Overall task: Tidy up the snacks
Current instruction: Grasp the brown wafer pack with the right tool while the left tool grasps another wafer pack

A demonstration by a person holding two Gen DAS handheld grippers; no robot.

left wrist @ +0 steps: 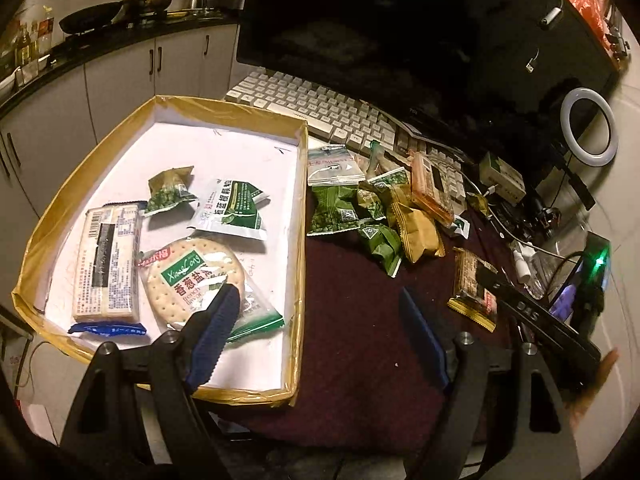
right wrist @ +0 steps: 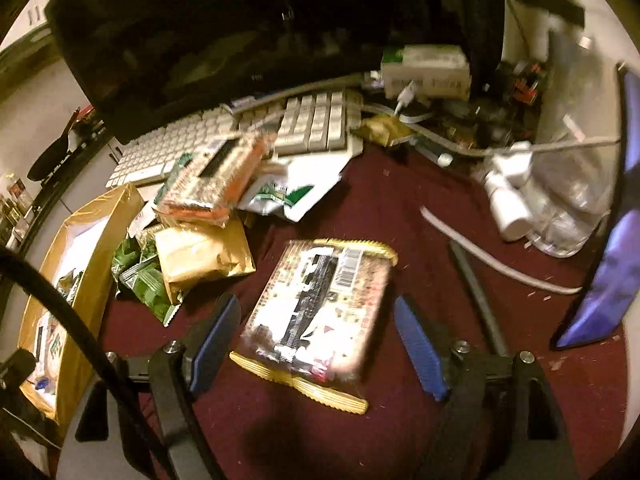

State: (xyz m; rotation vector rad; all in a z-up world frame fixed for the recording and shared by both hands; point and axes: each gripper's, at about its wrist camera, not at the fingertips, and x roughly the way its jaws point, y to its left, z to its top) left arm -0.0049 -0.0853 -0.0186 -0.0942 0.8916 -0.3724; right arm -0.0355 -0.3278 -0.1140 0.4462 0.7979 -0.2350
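Observation:
A shallow cardboard tray (left wrist: 298, 264) with taped yellow rims holds several snack packs, among them a round cracker pack (left wrist: 188, 276) and a white biscuit bar (left wrist: 108, 264). My left gripper (left wrist: 316, 316) is open and empty above the tray's right rim. A pile of green and tan snack packets (left wrist: 372, 216) lies on the maroon cloth right of the tray. My right gripper (right wrist: 316, 328) is open, its fingers either side of a brown gold-edged snack pack (right wrist: 316, 312) lying on the cloth; that pack also shows in the left wrist view (left wrist: 476, 284).
A white keyboard (left wrist: 320, 108) and dark monitor (left wrist: 400, 20) stand behind the pile. A ring light (left wrist: 588, 128), a small white box (right wrist: 424, 68), cables, a white bottle (right wrist: 508, 208) and a lit phone (right wrist: 612, 272) crowd the right side. An orange pack (right wrist: 216, 180) tops the pile.

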